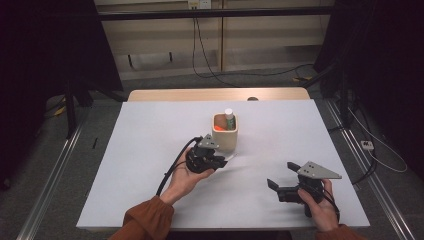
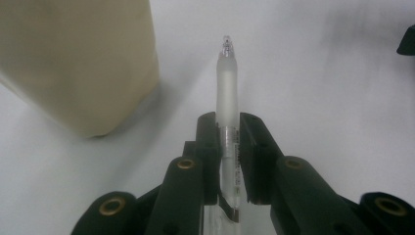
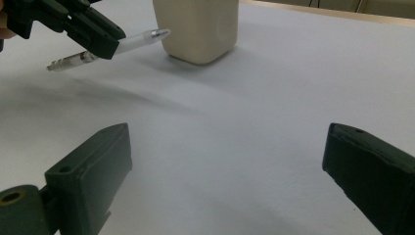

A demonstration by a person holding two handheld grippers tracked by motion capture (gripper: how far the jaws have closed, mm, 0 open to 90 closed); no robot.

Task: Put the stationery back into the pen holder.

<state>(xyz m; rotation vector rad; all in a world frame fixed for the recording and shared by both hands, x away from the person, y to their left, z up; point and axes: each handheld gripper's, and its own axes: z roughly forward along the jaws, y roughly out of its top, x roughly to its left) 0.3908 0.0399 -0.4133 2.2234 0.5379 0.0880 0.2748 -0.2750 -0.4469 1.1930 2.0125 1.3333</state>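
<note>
Right now your left gripper [image 2: 228,142] is clamped on the pen [image 2: 227,93], jaws nearly shut w/ the pads pressing the barrel mid-length. Pen is off the counter [image 1: 150,150], tip pointing fwd and lying roughly level, just beside the cup [image 1: 225,132] but not touching it. Cup stands upright near the counter's middle and already has a white-capped bottle [image 1: 229,119] plus something orange in it.

Your right gripper [image 3: 227,171] hangs wide open over bare counter, nothing btwn the jaws, well apart from the cup.

Progress, as I judge it: pickup is done, drop-in isn't. You've got the pen secured and brought next to the cup; what's left is to raise it over the rim, tip it down, lower it in and let go. Grip looks centred, so tilting shouldn't slip it.
</note>
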